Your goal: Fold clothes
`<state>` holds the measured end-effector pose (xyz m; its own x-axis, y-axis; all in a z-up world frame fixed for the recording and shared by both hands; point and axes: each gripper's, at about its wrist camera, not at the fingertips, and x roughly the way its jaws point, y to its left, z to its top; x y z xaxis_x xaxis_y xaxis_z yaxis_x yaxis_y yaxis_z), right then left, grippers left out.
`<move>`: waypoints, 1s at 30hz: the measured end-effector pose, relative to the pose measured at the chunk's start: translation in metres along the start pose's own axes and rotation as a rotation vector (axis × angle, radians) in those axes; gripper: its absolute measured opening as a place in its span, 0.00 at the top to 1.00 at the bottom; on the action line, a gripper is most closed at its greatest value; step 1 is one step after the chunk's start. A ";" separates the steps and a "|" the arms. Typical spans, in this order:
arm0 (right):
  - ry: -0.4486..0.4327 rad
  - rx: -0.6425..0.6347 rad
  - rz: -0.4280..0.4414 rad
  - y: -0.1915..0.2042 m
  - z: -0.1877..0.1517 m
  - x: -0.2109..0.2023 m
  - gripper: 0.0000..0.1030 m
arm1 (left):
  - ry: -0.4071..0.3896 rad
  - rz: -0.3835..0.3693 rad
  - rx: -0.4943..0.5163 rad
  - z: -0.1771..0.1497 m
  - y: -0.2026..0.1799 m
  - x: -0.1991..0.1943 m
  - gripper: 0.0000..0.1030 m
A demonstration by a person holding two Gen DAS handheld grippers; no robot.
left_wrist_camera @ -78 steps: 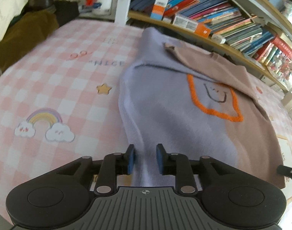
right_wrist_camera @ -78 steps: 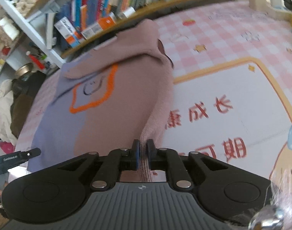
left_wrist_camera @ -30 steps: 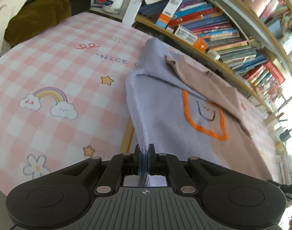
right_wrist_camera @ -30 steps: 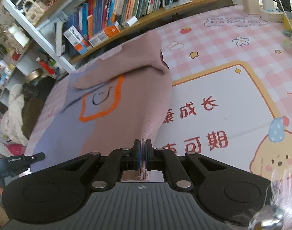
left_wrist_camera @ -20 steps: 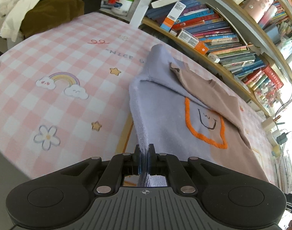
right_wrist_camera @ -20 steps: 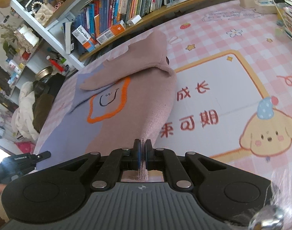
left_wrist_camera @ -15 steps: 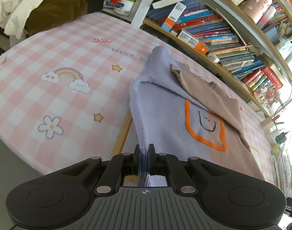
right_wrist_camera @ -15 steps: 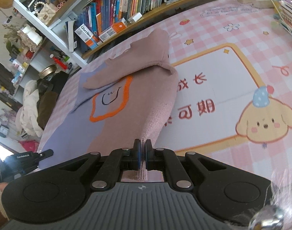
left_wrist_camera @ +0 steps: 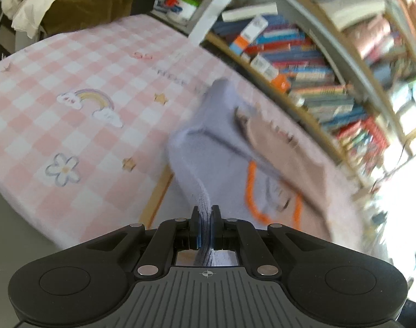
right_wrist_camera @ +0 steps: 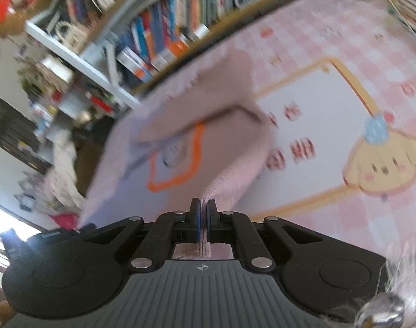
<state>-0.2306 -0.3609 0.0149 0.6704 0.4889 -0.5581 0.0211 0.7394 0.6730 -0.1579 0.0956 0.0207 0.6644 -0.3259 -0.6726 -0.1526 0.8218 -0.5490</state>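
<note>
step: hem lift for bottom-to-top fold | left gripper [left_wrist_camera: 205, 220] pinched on sweater [left_wrist_camera: 221, 169] lavender hem corner | right gripper [right_wrist_camera: 203, 217] pinched on pink corner | sweater spread on checkered mat [left_wrist_camera: 71, 87] | next: hem to be carried far toward collar

A table [left_wrist_camera: 30, 87] carried a pink-and-white checked mat [left_wrist_camera: 71, 125] printed with a rainbow, stars and a flower, and with a yellow-bordered white panel [right_wrist_camera: 322, 125] showing red characters and a cartoon puppy. On the mat lay a lilac and tan sweater [left_wrist_camera: 224, 147], its near edge raised off it.
</note>
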 end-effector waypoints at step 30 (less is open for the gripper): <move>-0.218 0.242 0.018 0.000 0.168 0.101 0.96 | -0.006 -0.177 -0.225 0.146 -0.011 0.131 0.96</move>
<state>-0.0382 -0.3894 0.0396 0.8149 0.3709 -0.4454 0.1661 0.5868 0.7925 0.0374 0.1123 0.0113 0.6992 -0.4520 -0.5539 -0.1921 0.6275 -0.7545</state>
